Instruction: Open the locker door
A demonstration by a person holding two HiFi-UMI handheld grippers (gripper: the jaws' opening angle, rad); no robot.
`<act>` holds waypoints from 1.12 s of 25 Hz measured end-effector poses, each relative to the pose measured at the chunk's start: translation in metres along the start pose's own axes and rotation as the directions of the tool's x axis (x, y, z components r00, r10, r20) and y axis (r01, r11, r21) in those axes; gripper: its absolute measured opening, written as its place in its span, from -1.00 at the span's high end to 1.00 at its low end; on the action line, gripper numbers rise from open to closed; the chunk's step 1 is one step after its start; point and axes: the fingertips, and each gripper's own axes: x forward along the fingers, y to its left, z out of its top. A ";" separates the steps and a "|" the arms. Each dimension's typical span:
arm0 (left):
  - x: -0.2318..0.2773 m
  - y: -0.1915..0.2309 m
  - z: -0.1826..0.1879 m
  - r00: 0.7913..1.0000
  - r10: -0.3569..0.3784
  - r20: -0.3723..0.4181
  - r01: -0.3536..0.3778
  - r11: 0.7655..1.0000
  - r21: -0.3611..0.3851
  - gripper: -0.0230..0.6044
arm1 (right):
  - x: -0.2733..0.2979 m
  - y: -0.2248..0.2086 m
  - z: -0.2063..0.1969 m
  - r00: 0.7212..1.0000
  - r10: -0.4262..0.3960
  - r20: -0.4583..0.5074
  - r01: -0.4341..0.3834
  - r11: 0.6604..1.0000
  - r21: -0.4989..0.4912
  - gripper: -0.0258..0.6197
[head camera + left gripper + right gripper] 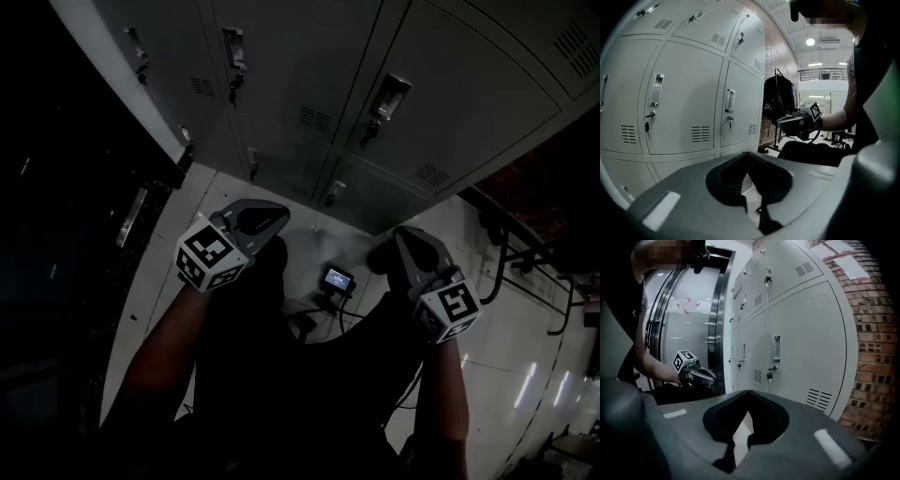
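- The locker door (679, 108) is shut and flush in the bank straight ahead. It faces the grippers but is well apart from them.
- It's a tall upright panel, and its handle (656, 90) runs vertically near the left edge.
- Left gripper (749, 157) and right gripper (749, 395) both have their jaws pinched together with nothing in them.
- The head view is super dark and cuts off the locker tops.
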 end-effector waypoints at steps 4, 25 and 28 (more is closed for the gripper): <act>-0.002 -0.004 -0.002 1.000 -0.015 -0.005 0.015 1.000 -0.005 0.89 | 0.005 -0.001 -0.002 1.000 -0.022 -0.018 0.022 1.000 -0.002 0.91; -0.003 -0.003 -0.002 1.000 -0.028 -0.002 0.028 1.000 -0.004 0.89 | 0.144 -0.077 0.030 0.828 -0.530 -0.183 0.079 0.434 -0.898 0.61; -0.004 -0.003 0.001 1.000 -0.030 0.004 0.030 1.000 -0.007 0.89 | 0.158 -0.085 0.030 0.793 -0.589 -0.156 0.038 0.303 -0.952 0.61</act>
